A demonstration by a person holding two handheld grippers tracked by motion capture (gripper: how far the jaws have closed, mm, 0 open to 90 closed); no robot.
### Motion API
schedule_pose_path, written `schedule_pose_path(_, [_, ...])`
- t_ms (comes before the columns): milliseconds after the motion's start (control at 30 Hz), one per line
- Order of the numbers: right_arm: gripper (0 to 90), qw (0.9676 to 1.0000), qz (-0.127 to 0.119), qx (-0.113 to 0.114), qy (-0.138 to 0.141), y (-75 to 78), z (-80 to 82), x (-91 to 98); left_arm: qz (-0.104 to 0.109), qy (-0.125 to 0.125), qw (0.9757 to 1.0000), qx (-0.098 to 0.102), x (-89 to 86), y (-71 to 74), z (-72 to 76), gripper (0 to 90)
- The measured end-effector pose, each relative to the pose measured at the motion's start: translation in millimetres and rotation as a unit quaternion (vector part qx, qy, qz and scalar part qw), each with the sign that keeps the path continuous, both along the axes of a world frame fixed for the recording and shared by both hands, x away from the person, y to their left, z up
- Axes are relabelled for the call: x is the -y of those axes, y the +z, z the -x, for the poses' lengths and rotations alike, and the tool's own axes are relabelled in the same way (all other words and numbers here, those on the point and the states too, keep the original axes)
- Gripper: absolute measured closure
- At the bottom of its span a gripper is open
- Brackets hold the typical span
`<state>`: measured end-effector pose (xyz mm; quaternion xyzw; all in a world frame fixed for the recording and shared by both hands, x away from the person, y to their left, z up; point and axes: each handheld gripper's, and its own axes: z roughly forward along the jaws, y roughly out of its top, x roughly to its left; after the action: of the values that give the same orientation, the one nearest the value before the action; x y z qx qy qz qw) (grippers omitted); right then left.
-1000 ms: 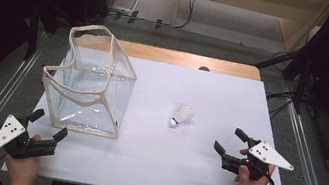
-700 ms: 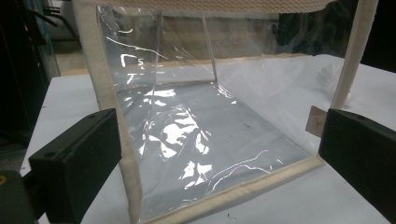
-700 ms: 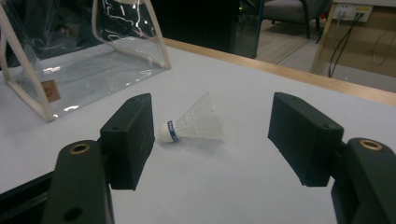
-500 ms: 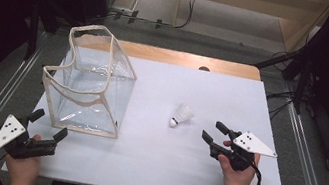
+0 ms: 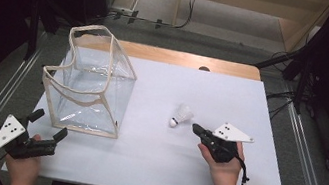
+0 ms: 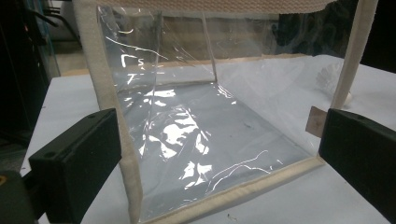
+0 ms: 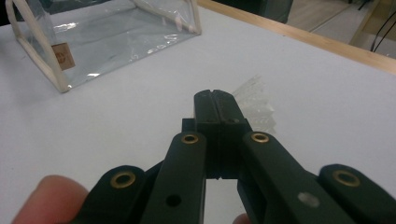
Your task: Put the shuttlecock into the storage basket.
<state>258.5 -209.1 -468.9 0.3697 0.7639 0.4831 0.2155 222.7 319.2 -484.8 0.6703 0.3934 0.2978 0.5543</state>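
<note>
High view: at the near left corner of the white worktop (image 5: pixel 151 161) a hand holds the left gripper (image 5: pixel 47 131), its fingers spread wide and aimed at the clear bag, with nothing between them. In the left gripper view those two black fingers (image 6: pixel 74 163) stand far apart at either side of the bag's near face, not touching it. To the right, a little farther in, the other hand holds the right gripper (image 5: pixel 195 127), which points left and away toward the shuttlecock; in the right gripper view its fingers (image 7: pixel 217 109) are pressed together with no gap and nothing held. The white shuttlecock (image 5: pixel 180 115) lies on its side just beyond those closed tips, near the middle of the worktop, its cork end toward the near side; in the right gripper view its feathers show right behind the tips, and whether they touch I cannot tell. Farther back on the left stands the transparent bag (image 5: pixel 89 87) with cream fabric edging, open at the top, well apart from the shuttlecock. A wooden edge (image 5: pixel 183 59) runs along the far side.
</note>
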Motion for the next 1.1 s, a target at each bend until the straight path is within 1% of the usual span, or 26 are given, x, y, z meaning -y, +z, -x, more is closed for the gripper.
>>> schedule_pose_path(133, [87.3, 0.9999, 0.001, -0.01, 0.012, -1.3, -4.9, -7.8, 0.001, 0.001, 1.0, 0.0, -0.2, 0.1, -0.1, 0.0])
schedule_pose_path(233, [87.3, 0.9997, 0.0, -0.023, 0.012, -4.8, -7.7, -12.4, 0.0, 0.0, 1.0, 0.0, 0.0, 0.0, -0.1, 0.0])
schedule_pose_path(400, [87.4, 0.999, 0.012, -0.043, 0.002, -13.0, -12.5, -16.9, 0.001, 0.0, 1.0, 0.001, -0.2, 0.0, -0.1, 0.0])
schedule_pose_path(533, [87.4, 0.998, 0.02, -0.059, -0.007, -19.7, -16.9, -17.0, 0.0, 0.001, 1.0, 0.001, -0.2, 0.1, -0.2, 0.0])
schedule_pose_path(567, [87.4, 0.998, 0.02, -0.059, -0.007, -19.7, -16.9, -17.0, 0.0, 0.001, 1.0, 0.001, -0.2, 0.1, -0.2, 0.0])
schedule_pose_path(600, [87.4, 0.9973, 0.024, -0.067, -0.014, -23.3, -19.4, -16.7, 0.0, 0.001, 1.0, 0.001, -0.1, 0.0, -0.1, 0.0])
schedule_pose_path(733, [87.4, 0.9958, 0.03, -0.083, -0.024, -28.3, -23.6, -17.4, 0.0, 0.0, 1.0, 0.001, -0.3, 0.1, -0.2, 0.0])
schedule_pose_path(1000, [87.5, 0.9948, 0.04, -0.09, -0.023, -33.2, -30.8, -23.6, -0.001, 0.0, 1.0, 0.001, -0.3, 0.1, -0.4, 0.0])
schedule_pose_path(1100, [87.5, 0.9953, 0.033, -0.089, -0.019, -32.9, -31.6, -26.4, 0.0, -0.001, 1.0, 0.001, -0.4, 0.1, -0.4, 0.0])
